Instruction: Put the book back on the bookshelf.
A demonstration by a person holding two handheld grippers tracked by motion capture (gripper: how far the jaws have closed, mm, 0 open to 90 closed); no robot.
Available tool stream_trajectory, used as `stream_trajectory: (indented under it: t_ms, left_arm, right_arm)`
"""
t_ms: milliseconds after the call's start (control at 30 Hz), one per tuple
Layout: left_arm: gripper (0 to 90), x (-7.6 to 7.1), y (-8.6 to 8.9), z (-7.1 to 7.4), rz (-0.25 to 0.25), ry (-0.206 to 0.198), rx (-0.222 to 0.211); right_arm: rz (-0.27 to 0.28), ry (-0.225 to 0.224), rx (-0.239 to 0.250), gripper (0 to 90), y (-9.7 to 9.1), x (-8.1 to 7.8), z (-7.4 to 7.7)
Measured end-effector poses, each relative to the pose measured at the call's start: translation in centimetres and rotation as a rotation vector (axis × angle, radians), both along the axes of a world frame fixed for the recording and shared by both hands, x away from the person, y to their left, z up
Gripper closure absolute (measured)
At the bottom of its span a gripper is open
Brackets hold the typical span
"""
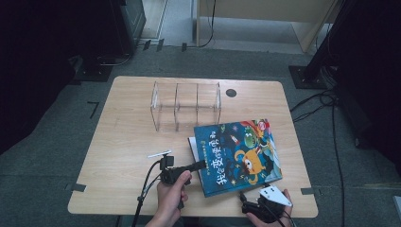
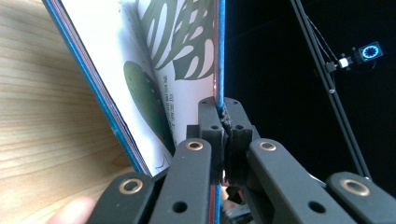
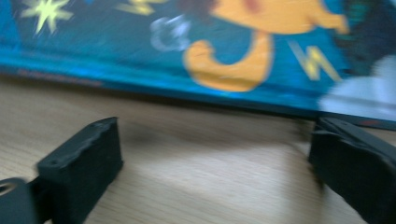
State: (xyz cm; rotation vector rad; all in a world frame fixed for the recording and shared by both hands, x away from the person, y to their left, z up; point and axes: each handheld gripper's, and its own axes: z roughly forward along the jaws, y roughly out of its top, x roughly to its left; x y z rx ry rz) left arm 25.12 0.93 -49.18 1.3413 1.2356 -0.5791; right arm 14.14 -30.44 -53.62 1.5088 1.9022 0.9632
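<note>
The blue picture book point(image 1: 238, 156) lies on the desk point(image 1: 127, 142), just in front of the clear acrylic rack point(image 1: 186, 105). The left gripper point(image 1: 201, 165) has its fingers point(image 2: 210, 135) clamped tight on the book's front cover at the left edge, lifting it off the white pages. The right gripper point(image 1: 246, 196) sits at the book's near edge, its fingers point(image 3: 84, 163) spread wide over bare desk, gripping nothing.
</note>
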Motion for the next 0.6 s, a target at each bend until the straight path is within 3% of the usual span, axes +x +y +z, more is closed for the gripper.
stream_trajectory:
  t_ms: [367, 600]
  left_arm:
    - [89.8, -0.1, -0.1, 0.0, -0.013, 0.037, -0.017]
    - [89.1, 0.0, -0.3, -0.6, -0.043, 0.044, 0.031]
  right_arm:
    - [-0.109, -0.017, 0.001, 0.0, 2.5, 0.6, -0.2]
    - [-0.152, -0.04, 0.007, 0.0, 3.2, 0.5, -0.4]
